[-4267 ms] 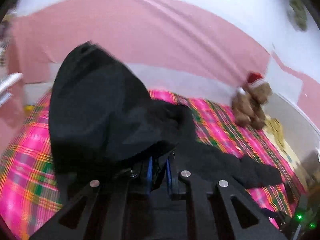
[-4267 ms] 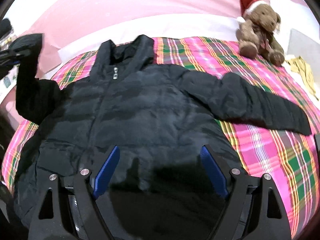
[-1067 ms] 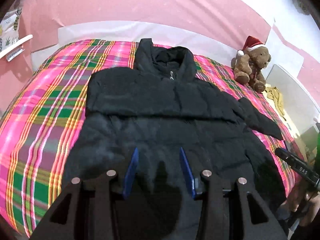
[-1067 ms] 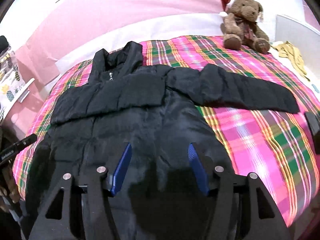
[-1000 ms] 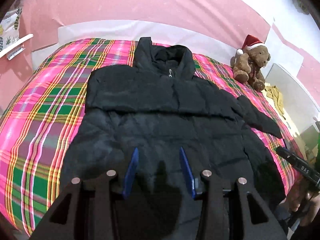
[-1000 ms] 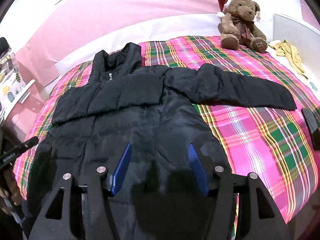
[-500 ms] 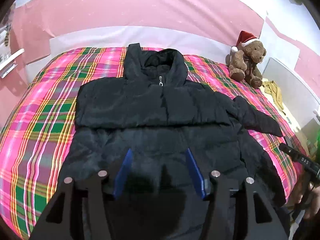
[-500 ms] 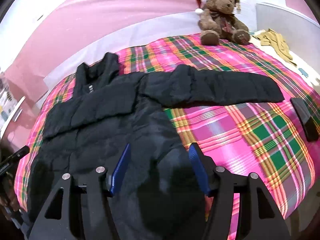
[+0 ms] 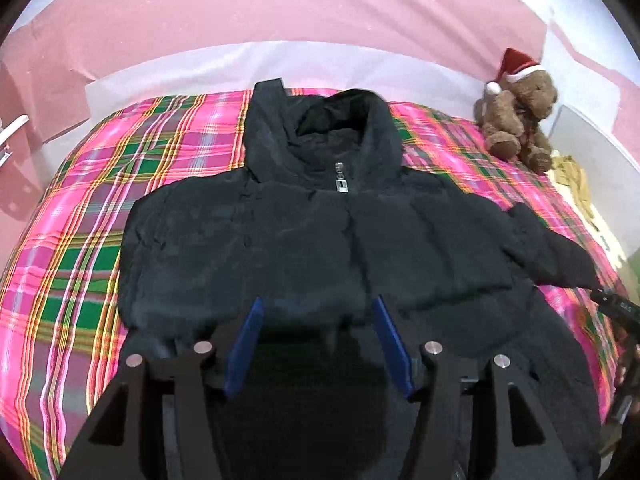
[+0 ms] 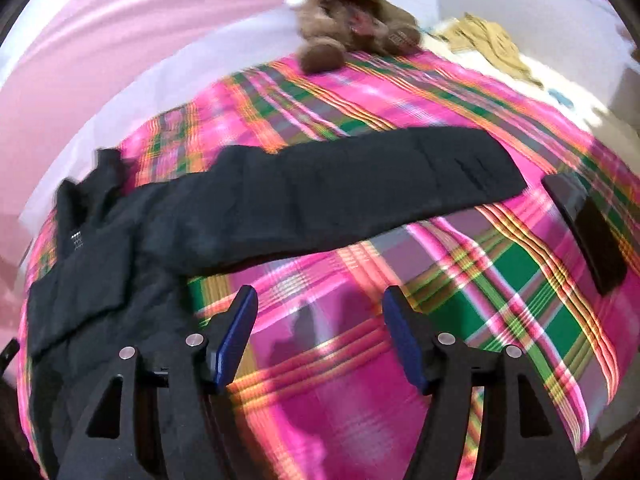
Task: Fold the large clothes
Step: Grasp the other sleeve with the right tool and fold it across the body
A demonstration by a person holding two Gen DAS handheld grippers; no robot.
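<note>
Left wrist view: our left gripper [image 9: 316,342] hangs over the lower front of the black puffer jacket [image 9: 312,240], jaws apart and empty. We note the jacket lies face up on the plaid bedspread [image 9: 80,216]. Our right gripper [image 10: 318,334], jaws apart, sits above bare plaid; the outstretched sleeve [image 10: 360,188] lies just ahead. Teddy bear [image 10: 348,12] beyond.

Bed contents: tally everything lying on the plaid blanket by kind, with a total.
Black jacket: 1
Teddy bear: 1
Black phone-like slab: 1
Total: 3
The yellow cloth lies beside the blanket, so it is not counted.
</note>
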